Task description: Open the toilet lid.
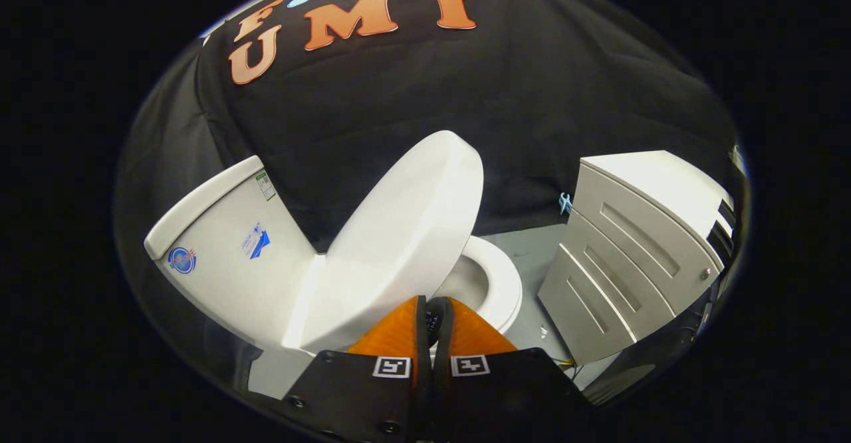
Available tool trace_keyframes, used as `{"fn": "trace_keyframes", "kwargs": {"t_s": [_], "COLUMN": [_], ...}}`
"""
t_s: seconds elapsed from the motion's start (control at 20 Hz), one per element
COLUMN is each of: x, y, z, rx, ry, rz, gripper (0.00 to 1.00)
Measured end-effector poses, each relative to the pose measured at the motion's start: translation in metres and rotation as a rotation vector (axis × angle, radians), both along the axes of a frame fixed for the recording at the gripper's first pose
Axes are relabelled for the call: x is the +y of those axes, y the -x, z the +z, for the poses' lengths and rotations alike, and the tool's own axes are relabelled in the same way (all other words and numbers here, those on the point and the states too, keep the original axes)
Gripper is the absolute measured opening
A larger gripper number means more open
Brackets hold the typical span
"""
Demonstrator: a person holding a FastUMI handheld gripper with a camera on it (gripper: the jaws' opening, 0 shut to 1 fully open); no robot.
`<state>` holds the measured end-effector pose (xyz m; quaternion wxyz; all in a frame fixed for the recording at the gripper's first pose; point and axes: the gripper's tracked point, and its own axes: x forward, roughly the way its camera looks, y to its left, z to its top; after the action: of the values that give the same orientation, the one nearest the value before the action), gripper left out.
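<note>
The white toilet lid (399, 243) stands half raised and tilts back toward the cistern (226, 257). Beneath it, the seat ring (508, 283) and part of the bowl are uncovered. My gripper (437, 304) is at the lid's lower front edge, with its orange fingers (392, 333) pressed together. I see nothing held between them. The fingertips sit right against the underside of the lid's rim, over the bowl opening.
A white cabinet with drawers (631, 257) stands just beyond the toilet on the bowl side, with a strip of grey floor (532, 250) between them. The black cloth wall hangs close behind the cistern and the cabinet.
</note>
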<state>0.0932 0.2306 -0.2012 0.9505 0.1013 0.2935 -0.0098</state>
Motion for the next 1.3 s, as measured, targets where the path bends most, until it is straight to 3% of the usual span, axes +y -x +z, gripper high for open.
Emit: {"fn": "trace_keyframes", "kwargs": {"t_s": [1.3], "x": [0.070], "y": [-0.002], "z": [0.074], "rx": [-0.120], "ry": [0.240], "rz": [0.068], "gripper": [0.08]}}
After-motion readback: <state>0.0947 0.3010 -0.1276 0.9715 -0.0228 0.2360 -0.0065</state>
